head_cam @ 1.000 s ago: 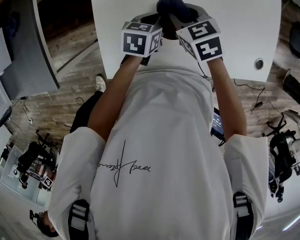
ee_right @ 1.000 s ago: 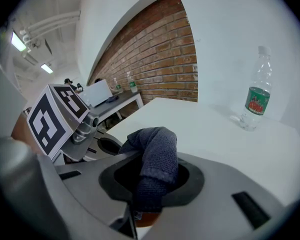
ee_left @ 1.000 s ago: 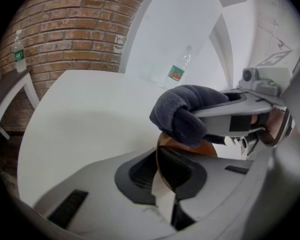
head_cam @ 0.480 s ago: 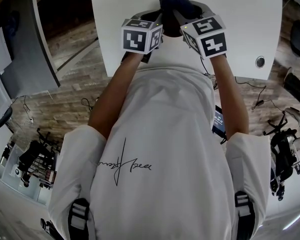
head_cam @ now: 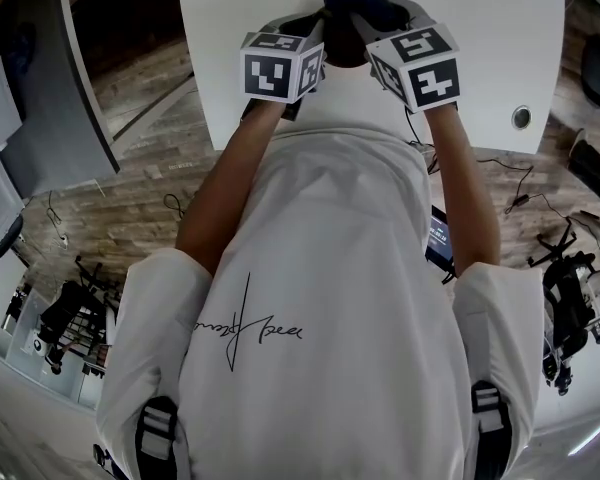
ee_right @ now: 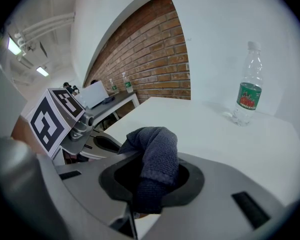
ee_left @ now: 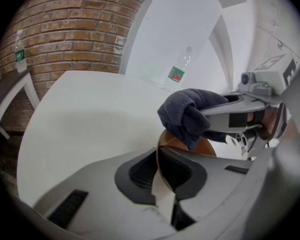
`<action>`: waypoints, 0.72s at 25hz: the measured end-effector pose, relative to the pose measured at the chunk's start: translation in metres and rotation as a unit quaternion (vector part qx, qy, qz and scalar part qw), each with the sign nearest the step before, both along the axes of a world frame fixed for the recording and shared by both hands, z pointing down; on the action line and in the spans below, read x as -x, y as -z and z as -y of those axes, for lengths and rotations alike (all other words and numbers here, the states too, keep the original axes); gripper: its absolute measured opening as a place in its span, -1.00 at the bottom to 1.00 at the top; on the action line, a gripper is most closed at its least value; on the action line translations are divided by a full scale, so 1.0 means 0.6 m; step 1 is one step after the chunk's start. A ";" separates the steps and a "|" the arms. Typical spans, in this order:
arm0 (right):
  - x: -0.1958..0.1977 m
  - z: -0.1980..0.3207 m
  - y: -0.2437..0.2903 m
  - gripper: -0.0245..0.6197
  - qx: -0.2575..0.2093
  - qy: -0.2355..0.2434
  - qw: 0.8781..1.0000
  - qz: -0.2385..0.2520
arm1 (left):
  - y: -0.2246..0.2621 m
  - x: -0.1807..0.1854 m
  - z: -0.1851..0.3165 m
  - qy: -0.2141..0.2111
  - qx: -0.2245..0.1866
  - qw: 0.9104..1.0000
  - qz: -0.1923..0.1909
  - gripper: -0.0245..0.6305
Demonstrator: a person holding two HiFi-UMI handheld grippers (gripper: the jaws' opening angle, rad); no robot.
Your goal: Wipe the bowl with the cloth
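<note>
Pads of the left gripper [ee_left: 160,160] are pressed together on the rim of the brown bowl [ee_left: 179,145], whose thin wall runs edge-on between them, so the bowl stands tilted up on its side with its hollow facing away from that gripper. The right gripper [ee_right: 150,178] has its jaws closed on the dark blue-grey cloth [ee_right: 157,151], which bulges out past the fingertips in a thick folded wad. Seen from the left gripper view, that wad sits against the bowl's upper edge and covers part of it. Both grippers meet close together over the near part of the white table [ee_left: 90,119], their marker cubes side by side in the head view; whether the bowl touches the tabletop cannot be told. Further back on the table, well apart from the grippers, stands an upright clear plastic bottle [ee_right: 248,86] with a green and red label, and beyond it a red brick wall [ee_right: 155,59]
</note>
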State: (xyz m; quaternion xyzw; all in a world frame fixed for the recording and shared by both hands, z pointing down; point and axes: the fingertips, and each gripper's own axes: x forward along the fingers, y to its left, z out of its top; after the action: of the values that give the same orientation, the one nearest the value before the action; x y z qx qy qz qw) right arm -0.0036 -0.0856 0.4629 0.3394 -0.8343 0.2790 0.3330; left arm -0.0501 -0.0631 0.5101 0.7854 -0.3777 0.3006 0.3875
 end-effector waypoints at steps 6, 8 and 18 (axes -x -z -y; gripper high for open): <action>-0.012 0.000 -0.002 -0.70 0.003 -0.012 1.000 0.000 | -0.002 0.000 0.001 0.005 0.003 1.000 -0.004 -0.88; -0.016 0.000 -0.003 -0.70 0.004 -0.015 1.000 -0.002 | -0.003 0.000 0.002 0.005 0.003 1.000 -0.004 -0.89; -0.043 -0.009 -0.005 -0.70 0.007 -0.034 0.999 -0.002 | -0.005 0.000 0.005 0.007 0.004 1.000 -0.003 -0.88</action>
State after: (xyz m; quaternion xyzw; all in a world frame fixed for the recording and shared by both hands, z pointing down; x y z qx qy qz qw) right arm 0.0224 -0.0802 0.4659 0.3655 -0.8196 0.2952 0.3278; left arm -0.0498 -0.0663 0.5129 0.7822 -0.3808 0.2966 0.3940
